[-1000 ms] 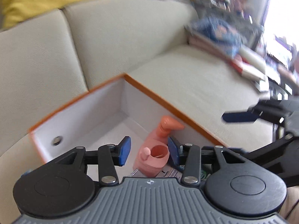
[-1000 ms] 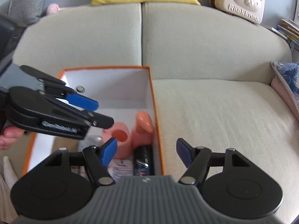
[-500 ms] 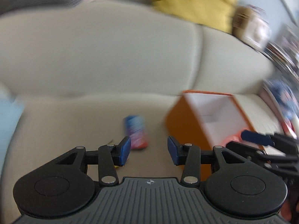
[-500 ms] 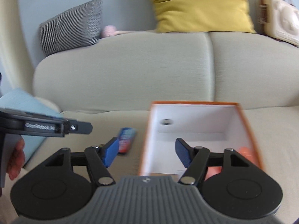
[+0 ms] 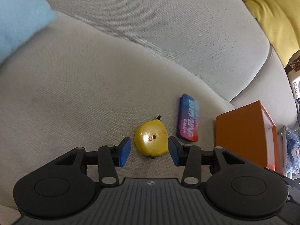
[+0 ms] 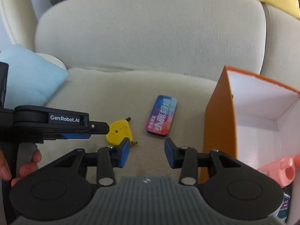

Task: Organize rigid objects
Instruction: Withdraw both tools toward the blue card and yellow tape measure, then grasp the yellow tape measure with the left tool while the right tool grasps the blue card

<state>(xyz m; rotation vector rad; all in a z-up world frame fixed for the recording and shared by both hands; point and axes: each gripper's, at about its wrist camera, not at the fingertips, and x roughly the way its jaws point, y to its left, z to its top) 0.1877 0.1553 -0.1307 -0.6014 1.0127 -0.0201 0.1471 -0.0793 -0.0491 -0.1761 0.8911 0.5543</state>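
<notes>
I'm over the beige fabric sofa seat (image 5: 78,97) now; a sec ago both cams looked into the orange cardboard box w/ white inside (image 6: 262,116), which now sits off to my right w/ the pink plastic bottle (image 6: 279,170) already in it. So one drop looks done and I'm on to the next pick. Two loose items left on the cushion: the flat blue-and-red rectangular tin (image 6: 161,115) and the small yellow plastic tape measure (image 5: 151,141). My left gripper (image 5: 149,151) straddles the tape measure, jaws apart, pads not touching it, nothing held. My right gripper (image 6: 146,153) has just been closing, empty, nothing btwn the jaws; the tin lies just ahead of it.
</notes>
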